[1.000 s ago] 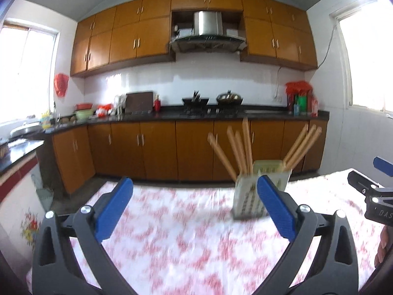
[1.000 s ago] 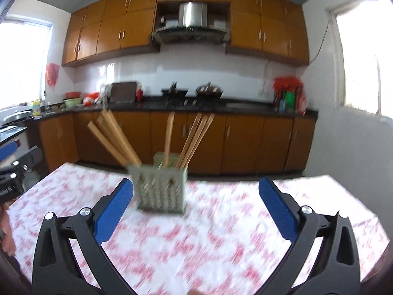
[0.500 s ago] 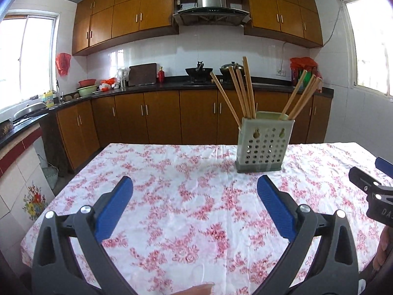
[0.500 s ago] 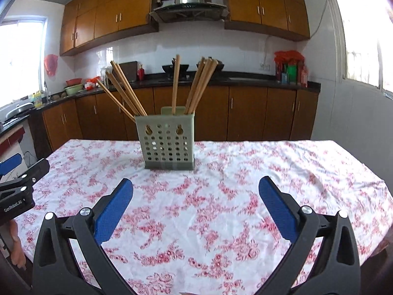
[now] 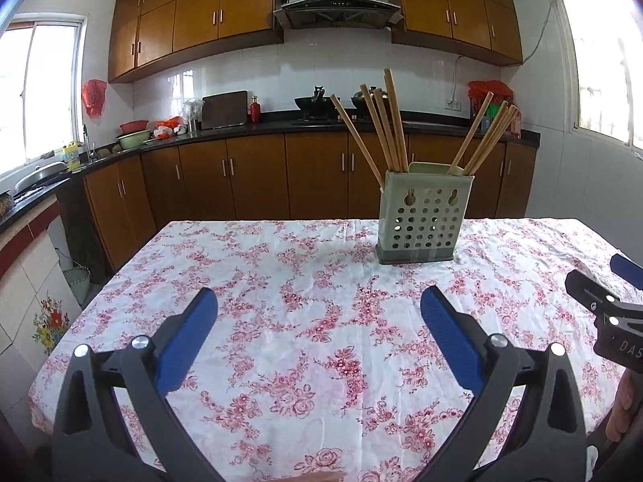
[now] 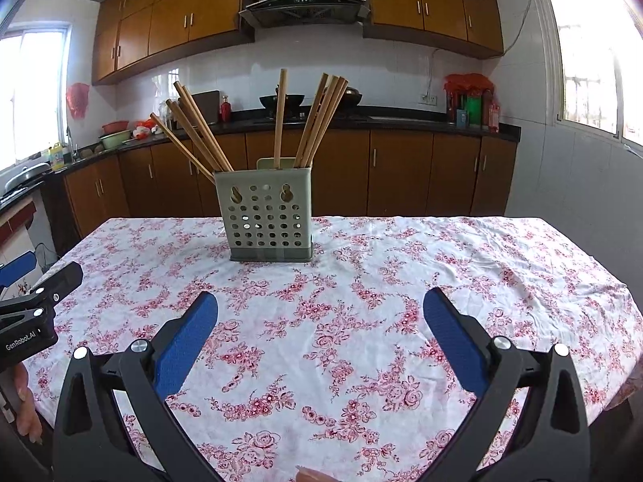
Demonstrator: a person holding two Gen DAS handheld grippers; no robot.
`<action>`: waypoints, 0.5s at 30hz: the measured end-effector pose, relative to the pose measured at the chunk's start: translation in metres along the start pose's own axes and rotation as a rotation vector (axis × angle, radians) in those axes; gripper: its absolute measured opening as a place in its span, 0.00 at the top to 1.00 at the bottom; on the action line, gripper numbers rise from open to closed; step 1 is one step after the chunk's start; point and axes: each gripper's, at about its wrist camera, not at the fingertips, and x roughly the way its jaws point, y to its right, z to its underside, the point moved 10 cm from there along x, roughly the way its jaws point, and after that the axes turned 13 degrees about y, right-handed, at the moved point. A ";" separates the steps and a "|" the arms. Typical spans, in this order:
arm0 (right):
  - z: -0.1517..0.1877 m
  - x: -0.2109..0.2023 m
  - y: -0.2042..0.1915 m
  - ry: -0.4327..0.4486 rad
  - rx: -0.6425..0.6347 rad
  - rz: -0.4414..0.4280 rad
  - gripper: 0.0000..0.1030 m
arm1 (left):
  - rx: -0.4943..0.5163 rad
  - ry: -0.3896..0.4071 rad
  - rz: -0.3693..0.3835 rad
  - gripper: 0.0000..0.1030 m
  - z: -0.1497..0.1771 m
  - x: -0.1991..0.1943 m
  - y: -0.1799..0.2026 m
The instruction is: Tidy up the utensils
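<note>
**Wooden chopsticks stood in holder, both tongs empty**

Wooden chopsticks (image 5: 386, 128) fanned out of a perforated grey-green holder (image 5: 422, 217), upright on the floral-clothed surface (image 5: 305, 321) right of frame centre. In the right wrist view the holder (image 6: 267, 217) sat just left of centre. Left tongs (image 5: 319, 305) and right tongs (image 6: 321, 305) gaped wide at the bottom, well apart from it.

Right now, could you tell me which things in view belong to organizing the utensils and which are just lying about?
Belongs to the job:
- chopsticks, standing in the holder
- perforated utensil holder on the floral tablecloth
- left gripper and right gripper, both open and empty

Just lying about:
- woks on the stove
- cutting board
- bowls on the counter
</note>
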 end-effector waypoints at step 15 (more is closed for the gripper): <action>0.001 0.001 0.006 -0.010 0.014 0.002 0.02 | -0.003 -0.009 0.004 0.04 0.003 0.001 0.003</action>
